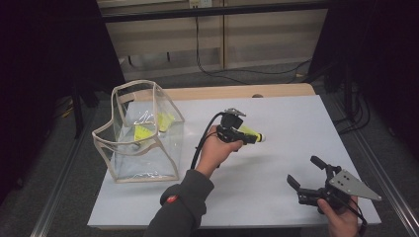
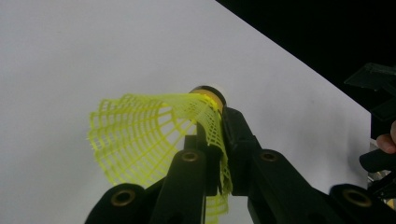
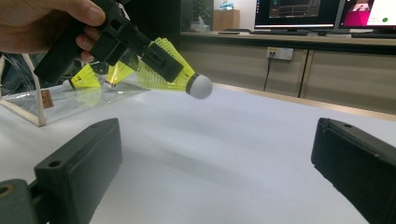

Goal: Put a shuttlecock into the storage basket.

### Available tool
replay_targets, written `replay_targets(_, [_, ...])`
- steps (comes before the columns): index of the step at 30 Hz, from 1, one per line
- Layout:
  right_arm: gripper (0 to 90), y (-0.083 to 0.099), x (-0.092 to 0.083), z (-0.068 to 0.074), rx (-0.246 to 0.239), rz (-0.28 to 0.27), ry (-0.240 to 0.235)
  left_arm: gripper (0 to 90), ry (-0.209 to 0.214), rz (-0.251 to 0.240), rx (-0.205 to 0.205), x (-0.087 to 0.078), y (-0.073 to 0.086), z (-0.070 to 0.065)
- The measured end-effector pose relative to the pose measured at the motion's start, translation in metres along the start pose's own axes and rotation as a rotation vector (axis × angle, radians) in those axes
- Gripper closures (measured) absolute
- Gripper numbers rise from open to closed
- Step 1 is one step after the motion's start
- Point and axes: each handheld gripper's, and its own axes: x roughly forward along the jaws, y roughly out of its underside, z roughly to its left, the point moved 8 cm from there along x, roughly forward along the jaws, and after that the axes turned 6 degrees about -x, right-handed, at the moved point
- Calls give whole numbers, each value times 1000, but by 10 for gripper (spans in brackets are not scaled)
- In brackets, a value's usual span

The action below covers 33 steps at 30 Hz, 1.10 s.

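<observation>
At the far left of the white table point(image 1: 276, 197) stood a clear bag point(image 1: 143, 148) with a pale trim, and 2 yellow shuttlecocks point(image 1: 148, 129) lay inside it. Right of the bag, near the table's middle, the left gripper point(image 1: 245, 137) was clamped on the yellow mesh skirt of a third shuttlecock point(image 1: 252, 134), held clear above the surface. Its long axis ran roughly level, left to right, with the white cork head pointing right and the flared skirt back toward the bag. The left hand point(image 1: 220, 148) gripped the tool from below, the dark-sleeved forearm rising from the near edge and angled far and right. At the near right corner the right gripper point(image 1: 304, 174) sat low in the right hand point(image 1: 341, 217), jaws spread wide with nothing between them, pointing left and away toward the shuttlecock.
</observation>
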Motion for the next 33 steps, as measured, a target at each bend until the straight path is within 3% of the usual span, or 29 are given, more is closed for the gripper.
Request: replay_targets(33, [18, 1, 2, 1, 1, 3, -2, 869, -59, 1, -12, -48, -11, 10])
